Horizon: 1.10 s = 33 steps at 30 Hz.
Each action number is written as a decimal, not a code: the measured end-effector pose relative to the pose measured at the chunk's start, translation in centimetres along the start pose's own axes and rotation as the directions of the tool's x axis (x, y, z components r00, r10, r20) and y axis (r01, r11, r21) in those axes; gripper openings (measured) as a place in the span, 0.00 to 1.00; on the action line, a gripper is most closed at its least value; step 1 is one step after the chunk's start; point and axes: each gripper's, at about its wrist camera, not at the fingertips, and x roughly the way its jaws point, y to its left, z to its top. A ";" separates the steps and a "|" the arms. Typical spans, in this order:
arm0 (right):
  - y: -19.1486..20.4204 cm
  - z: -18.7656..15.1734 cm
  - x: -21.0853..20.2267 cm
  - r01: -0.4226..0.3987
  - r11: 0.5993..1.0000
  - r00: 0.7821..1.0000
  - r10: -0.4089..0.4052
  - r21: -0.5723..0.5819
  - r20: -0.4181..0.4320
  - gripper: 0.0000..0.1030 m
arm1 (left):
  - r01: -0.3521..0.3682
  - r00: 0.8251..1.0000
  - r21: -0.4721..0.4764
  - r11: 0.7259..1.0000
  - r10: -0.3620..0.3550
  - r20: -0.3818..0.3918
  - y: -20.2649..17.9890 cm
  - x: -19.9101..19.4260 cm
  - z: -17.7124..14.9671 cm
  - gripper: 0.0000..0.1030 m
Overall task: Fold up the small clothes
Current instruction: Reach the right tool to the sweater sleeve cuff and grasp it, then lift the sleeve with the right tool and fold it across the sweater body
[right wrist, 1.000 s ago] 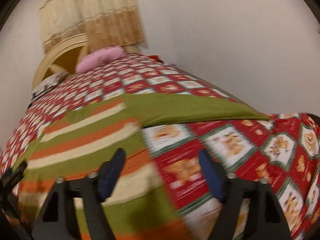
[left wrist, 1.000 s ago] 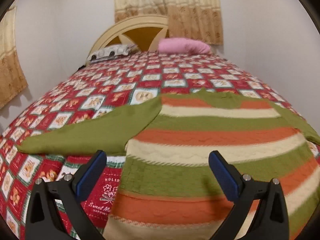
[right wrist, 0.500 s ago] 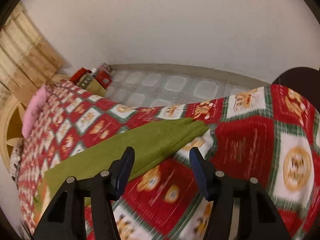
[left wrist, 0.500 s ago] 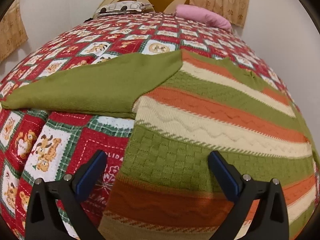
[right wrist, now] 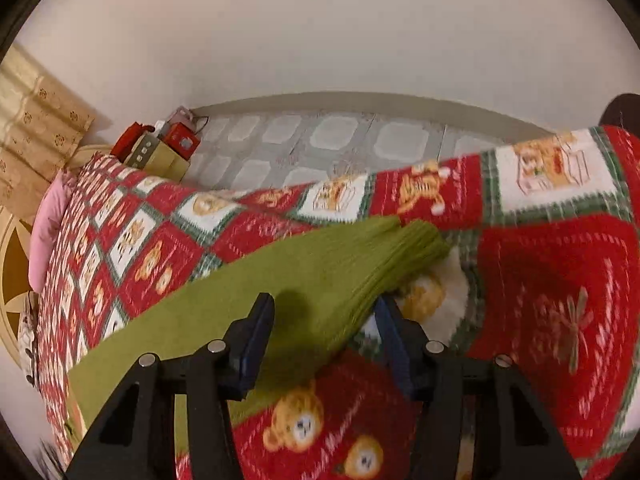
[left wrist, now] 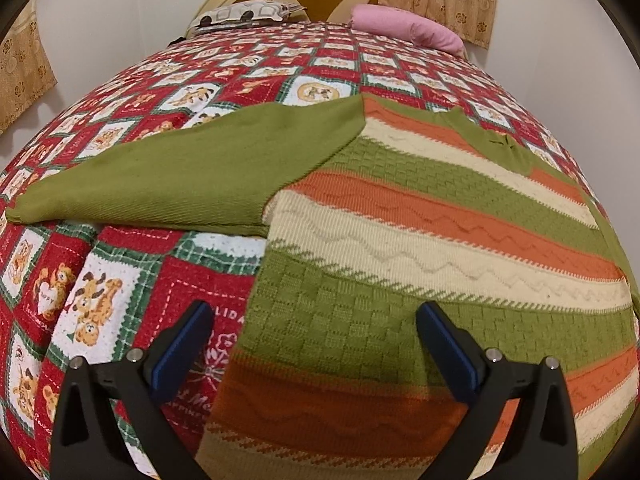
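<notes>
A knitted sweater [left wrist: 420, 248] with green, orange and cream stripes lies flat on the bed, its plain green left sleeve [left wrist: 180, 176] spread out to the left. My left gripper [left wrist: 314, 344] is open and empty, low over the sweater's lower left edge. In the right wrist view the green right sleeve [right wrist: 280, 304] lies stretched toward its ribbed cuff [right wrist: 412, 240]. My right gripper [right wrist: 324, 320] is open, its jaws on either side of the sleeve just short of the cuff.
A red patchwork quilt [left wrist: 132, 268] with bear prints covers the bed. A pink pillow [left wrist: 404, 32] and a patterned pillow [left wrist: 244, 14] lie by the headboard. The bed's edge, tiled floor [right wrist: 320, 144] and boxes [right wrist: 160, 148] show beyond the right sleeve.
My right gripper has swung right, along the sleeve to its cuff, and dropped low over it with jaws narrower. My left gripper has moved down and closer to the sweater's left side.
</notes>
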 end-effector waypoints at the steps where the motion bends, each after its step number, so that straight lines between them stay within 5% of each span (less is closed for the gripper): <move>1: -0.1 0.1 0.2 -0.005 1.000 1.000 0.005 0.007 -0.001 0.50 | 0.000 1.000 0.000 1.000 0.000 0.000 0.0 0.0 0.0 1.00; 3: -0.5 0.2 0.6 0.021 1.000 1.000 -0.021 -0.004 -0.002 0.23 | 0.000 1.000 0.000 1.000 0.000 0.000 0.0 0.0 0.0 1.00; 6: -0.5 0.5 0.2 -0.035 0.999 0.999 0.035 -0.041 0.009 0.09 | 0.001 1.000 -0.001 1.000 -0.001 0.000 0.1 0.0 0.0 1.00; 12: 1.7 0.3 -4.6 -0.067 0.991 0.990 0.081 -0.119 0.113 0.09 | 0.004 1.000 -0.003 1.000 -0.004 0.000 0.1 0.1 0.1 1.00; 17: 7.3 -1.8 -9.9 -0.100 0.957 0.972 0.154 -0.273 0.181 0.09 | 0.013 1.000 -0.009 1.000 -0.013 0.002 0.1 0.2 0.2 1.00; 24: 19.2 -9.8 -15.5 -0.199 0.831 0.939 0.313 -0.519 0.141 0.09 | 0.029 1.000 -0.020 0.999 -0.029 0.005 0.4 0.0 0.1 1.00; 33: 31.4 -24.4 -14.5 -0.330 0.610 0.906 0.420 -0.720 -0.060 0.08 | 0.059 0.998 -0.051 0.997 -0.058 0.023 1.0 -0.2 0.2 1.00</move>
